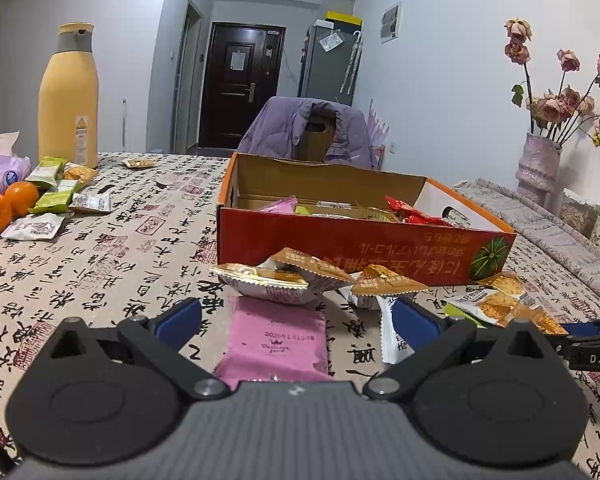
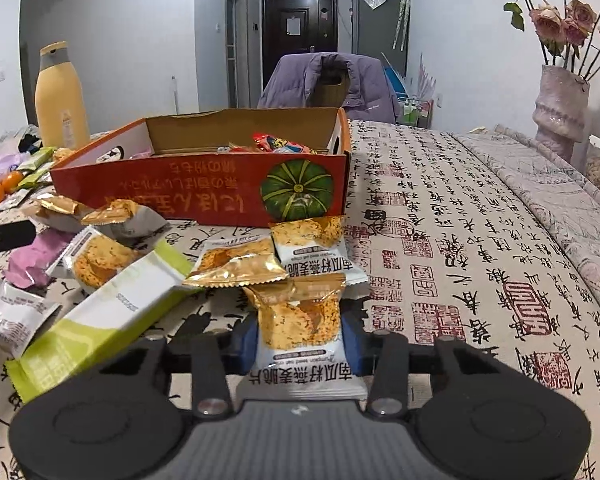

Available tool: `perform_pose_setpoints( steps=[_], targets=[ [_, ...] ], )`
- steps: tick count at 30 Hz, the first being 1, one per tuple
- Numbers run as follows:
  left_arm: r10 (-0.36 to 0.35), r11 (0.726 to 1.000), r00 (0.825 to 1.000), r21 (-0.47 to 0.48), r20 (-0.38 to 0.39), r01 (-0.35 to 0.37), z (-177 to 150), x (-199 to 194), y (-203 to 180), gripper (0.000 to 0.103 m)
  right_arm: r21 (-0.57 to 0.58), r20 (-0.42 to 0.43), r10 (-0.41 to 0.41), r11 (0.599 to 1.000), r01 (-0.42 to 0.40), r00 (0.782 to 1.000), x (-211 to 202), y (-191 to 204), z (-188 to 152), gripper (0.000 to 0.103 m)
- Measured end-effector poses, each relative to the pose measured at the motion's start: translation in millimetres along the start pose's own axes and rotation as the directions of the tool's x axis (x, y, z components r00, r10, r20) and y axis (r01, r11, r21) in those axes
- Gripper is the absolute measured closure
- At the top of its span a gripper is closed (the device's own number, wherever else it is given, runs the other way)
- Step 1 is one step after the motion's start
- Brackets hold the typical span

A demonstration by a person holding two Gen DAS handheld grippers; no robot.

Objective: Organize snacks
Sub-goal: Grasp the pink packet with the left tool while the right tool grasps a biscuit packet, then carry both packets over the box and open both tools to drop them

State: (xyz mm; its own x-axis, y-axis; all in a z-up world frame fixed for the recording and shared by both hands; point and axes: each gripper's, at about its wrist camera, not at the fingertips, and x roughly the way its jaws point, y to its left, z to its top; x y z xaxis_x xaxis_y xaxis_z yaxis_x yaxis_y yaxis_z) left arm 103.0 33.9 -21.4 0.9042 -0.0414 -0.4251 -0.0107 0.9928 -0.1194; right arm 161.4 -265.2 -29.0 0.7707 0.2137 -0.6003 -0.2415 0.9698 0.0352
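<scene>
An open orange cardboard box (image 1: 340,248) with a pumpkin picture holds several snack packets; it also shows in the right wrist view (image 2: 204,192). My left gripper (image 1: 296,320) is open, its blue pads either side of a pink packet (image 1: 274,344) lying on the tablecloth. Gold and orange packets (image 1: 284,276) lie in front of the box. My right gripper (image 2: 300,344) is shut on an oat crisp packet (image 2: 300,320). A long green bar (image 2: 108,308) and more crisp packets (image 2: 308,240) lie beside it.
A tall yellow bottle (image 1: 68,96) stands at the far left, with oranges (image 1: 8,204) and green packets (image 1: 56,188) near it. A vase of dried roses (image 1: 540,160) stands at the right. A chair with a purple jacket (image 1: 308,128) is behind the table.
</scene>
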Motion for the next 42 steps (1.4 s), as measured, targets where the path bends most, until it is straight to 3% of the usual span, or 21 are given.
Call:
perform_pose_setpoints(
  steps=[10,15,19,30,34,36,42],
  targets=[
    [0.044,0.997,0.993,0.066,-0.114,-0.037,8,11,-6,0.000,0.034,0.133,-0.031,0.999,0.027,0.991,-35,5,-4,0.063],
    [0.138,0.983,0.975,0.141,-0.171,-0.114,14,25,-8,0.000,0.057,0.150,-0.027,0.998,0.019,0.988,-37,4,-4,0.063],
    [0.141,0.983,0.965,0.144,-0.222,-0.110,19,38,-7,0.000,0.078,0.154,-0.022,0.997,0.010,0.988,-36,5,-6,0.063],
    [0.124,0.990,0.942,0.109,-0.312,-0.095,16,58,-7,0.027,0.100,0.150,0.002,0.995,-0.017,0.989,-34,7,-13,0.063],
    [0.113,0.991,0.945,0.108,-0.307,-0.084,15,56,-8,0.032,0.103,0.145,0.009,0.994,-0.024,0.989,-33,7,-14,0.063],
    [0.113,0.990,0.948,0.115,-0.299,-0.082,14,54,-10,0.040,0.104,0.146,0.012,0.994,-0.028,0.989,-34,8,-15,0.063],
    [0.098,0.991,0.956,0.115,-0.278,-0.068,13,46,-8,0.040,0.098,0.150,0.021,0.995,-0.036,0.988,-36,11,-15,0.063]
  ],
)
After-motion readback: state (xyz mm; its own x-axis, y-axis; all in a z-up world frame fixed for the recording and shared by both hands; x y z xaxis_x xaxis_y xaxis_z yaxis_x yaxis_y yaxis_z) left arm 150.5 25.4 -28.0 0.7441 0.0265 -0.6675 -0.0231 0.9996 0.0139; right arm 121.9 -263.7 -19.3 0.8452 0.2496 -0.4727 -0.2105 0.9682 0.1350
